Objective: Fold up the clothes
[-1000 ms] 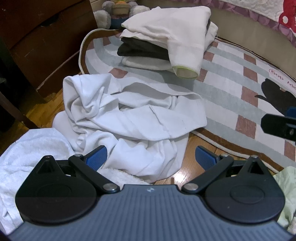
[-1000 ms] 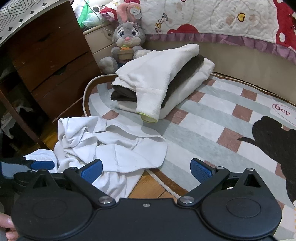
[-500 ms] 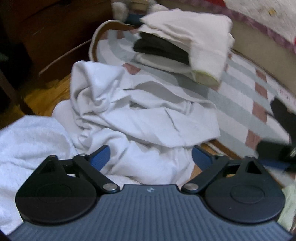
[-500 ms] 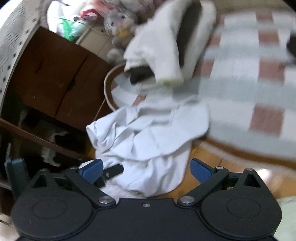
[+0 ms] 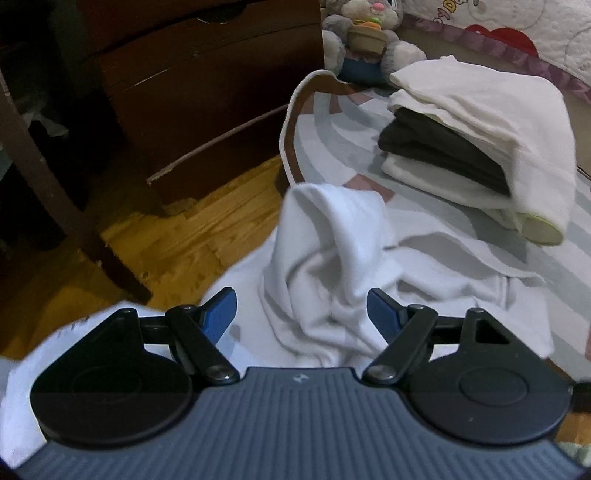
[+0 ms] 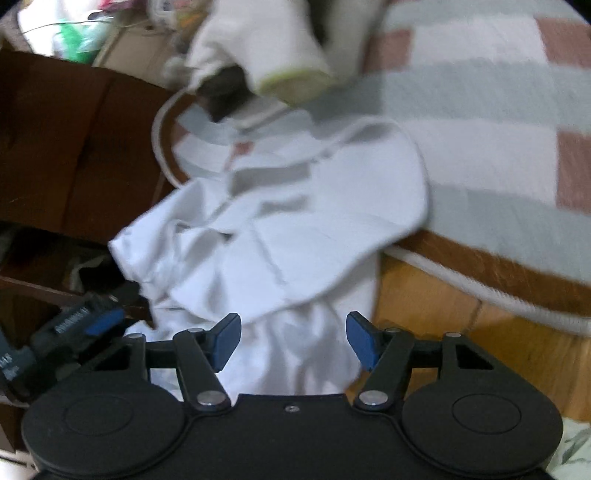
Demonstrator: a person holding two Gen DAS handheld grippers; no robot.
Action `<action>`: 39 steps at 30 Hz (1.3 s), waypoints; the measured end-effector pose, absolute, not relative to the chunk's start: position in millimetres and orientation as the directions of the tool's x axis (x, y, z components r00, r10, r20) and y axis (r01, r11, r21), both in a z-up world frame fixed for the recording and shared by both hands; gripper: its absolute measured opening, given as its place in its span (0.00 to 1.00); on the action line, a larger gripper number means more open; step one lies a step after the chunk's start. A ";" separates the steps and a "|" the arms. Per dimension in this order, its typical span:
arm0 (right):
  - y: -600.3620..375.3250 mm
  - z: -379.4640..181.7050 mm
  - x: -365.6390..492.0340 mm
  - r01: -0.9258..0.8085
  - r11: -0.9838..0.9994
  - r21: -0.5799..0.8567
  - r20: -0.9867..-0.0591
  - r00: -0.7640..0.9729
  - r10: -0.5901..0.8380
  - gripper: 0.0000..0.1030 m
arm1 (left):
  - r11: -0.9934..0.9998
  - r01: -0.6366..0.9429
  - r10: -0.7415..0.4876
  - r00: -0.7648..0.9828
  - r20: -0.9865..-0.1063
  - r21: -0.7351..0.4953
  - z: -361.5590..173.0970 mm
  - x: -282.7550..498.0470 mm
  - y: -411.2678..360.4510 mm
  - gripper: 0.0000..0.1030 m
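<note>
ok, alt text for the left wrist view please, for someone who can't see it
The left gripper, jaws open and lately narrowing, points down at a crumpled white garment lying half on the wood floor, half on a striped rug. Behind it sits a folded stack of clothes, beside a plush rabbit.

Premises: a lived-in room of a home, most likely a bedroom or child's room. Evidence noted: wood plank floor; a checked rug in grey, white and dusty pink with a corded edge; a dark wooden dresser with drawers; a plush rabbit toy against a quilted, heart-patterned bed cover; a stack of folded clothes on the rug; crumpled white laundry on the floor
</note>
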State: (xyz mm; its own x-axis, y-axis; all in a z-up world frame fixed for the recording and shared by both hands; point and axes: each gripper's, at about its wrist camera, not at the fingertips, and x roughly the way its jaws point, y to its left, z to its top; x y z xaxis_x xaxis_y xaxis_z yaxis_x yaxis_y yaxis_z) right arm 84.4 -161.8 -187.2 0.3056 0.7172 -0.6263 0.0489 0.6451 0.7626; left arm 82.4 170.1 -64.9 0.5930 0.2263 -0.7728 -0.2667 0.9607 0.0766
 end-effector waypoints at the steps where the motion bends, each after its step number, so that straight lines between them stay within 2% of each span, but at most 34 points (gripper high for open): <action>1: -162.0 -193.3 84.0 0.068 0.644 0.762 -0.631 0.299 0.716 0.74 | 0.962 -0.263 0.222 0.586 -0.779 0.076 -69.1 89.1 174.1 0.80; 2: -161.8 -197.8 84.7 0.082 0.633 0.770 -0.626 0.290 0.724 0.80 | 0.962 -0.259 0.224 0.568 -0.792 0.086 -74.7 97.4 177.2 0.85; 3: -161.7 -202.4 85.5 0.097 0.622 0.777 -0.621 0.282 0.731 0.80 | 0.962 -0.255 0.227 0.547 -0.806 0.098 -80.4 106.0 180.1 0.92; 7: -155.5 -218.1 90.0 0.140 0.582 0.801 -0.597 0.247 0.763 0.81 | 0.951 -0.248 0.289 0.511 -0.809 0.183 -99.3 135.9 184.5 0.94; 9: -148.9 -221.3 93.3 0.138 0.556 0.819 -0.572 0.246 0.782 0.85 | 0.962 -0.240 0.240 0.496 -0.834 0.134 -107.6 144.9 189.2 0.97; 14: -123.5 -224.9 109.3 0.109 0.510 0.853 -0.520 0.270 0.811 0.86 | 0.972 -0.232 0.087 0.477 -0.875 -0.030 -131.8 154.2 199.1 0.97; 15: -116.3 -224.7 112.9 0.084 0.508 0.857 -0.510 0.277 0.814 0.86 | 0.971 -0.231 0.063 0.473 -0.879 -0.055 -136.6 153.7 200.2 0.94; 16: -109.2 -224.3 116.2 0.057 0.508 0.859 -0.502 0.284 0.817 0.80 | 0.980 -0.196 0.066 0.474 -0.878 -0.032 -139.7 153.1 196.1 0.90; 17: -103.0 -222.9 117.9 0.018 0.519 0.854 -0.502 0.289 0.815 0.39 | 0.985 -0.171 0.103 0.477 -0.873 0.023 -139.9 150.6 189.5 0.73; 18: -97.4 -219.5 118.1 -0.022 0.522 0.853 -0.494 0.294 0.818 0.15 | 0.985 -0.149 0.145 0.481 -0.865 0.082 -139.8 147.8 182.6 0.58; 19: -93.4 -215.7 117.4 -0.059 0.517 0.854 -0.478 0.304 0.824 0.17 | 0.985 -0.127 0.164 0.502 -0.849 0.115 -136.3 143.2 175.4 0.53; 21: -101.2 -201.8 106.8 -0.111 0.436 0.893 -0.369 0.374 0.851 0.16 | 0.984 -0.080 0.175 0.549 -0.817 0.157 -125.5 132.7 161.6 0.34; 23: -112.3 -181.6 95.8 -0.179 0.392 0.902 -0.286 0.431 0.856 0.16 | 0.979 -0.063 0.191 0.595 -0.781 0.192 -112.3 123.2 150.4 0.24; 24: -117.0 -170.4 91.9 -0.202 0.413 0.888 -0.292 0.448 0.845 0.16 | 0.980 -0.062 0.187 0.622 -0.760 0.191 -102.4 118.4 147.0 0.15; 25: -122.5 -158.8 88.1 -0.223 0.436 0.872 -0.297 0.466 0.834 0.16 | 0.980 -0.061 0.182 0.650 -0.737 0.189 -92.2 113.4 143.7 0.12; 31: -149.6 -102.5 61.0 -0.307 0.513 0.801 -0.296 0.543 0.786 0.15 | 0.968 -0.025 0.171 0.795 -0.582 0.252 -28.5 82.7 109.8 0.11; 39: -187.4 -48.0 24.5 -0.328 0.535 0.779 -0.231 0.643 0.730 0.15 | 0.981 0.079 0.020 0.865 -0.502 0.175 38.1 36.4 63.3 0.10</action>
State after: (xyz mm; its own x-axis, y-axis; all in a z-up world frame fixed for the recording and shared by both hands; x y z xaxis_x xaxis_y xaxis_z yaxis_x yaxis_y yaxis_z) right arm 24.5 -187.4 -48.0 0.6428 0.7303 -0.2311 -0.3277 0.5349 0.7788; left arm 36.4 63.3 38.1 0.8648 0.0202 -0.5018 0.0788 0.9814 0.1752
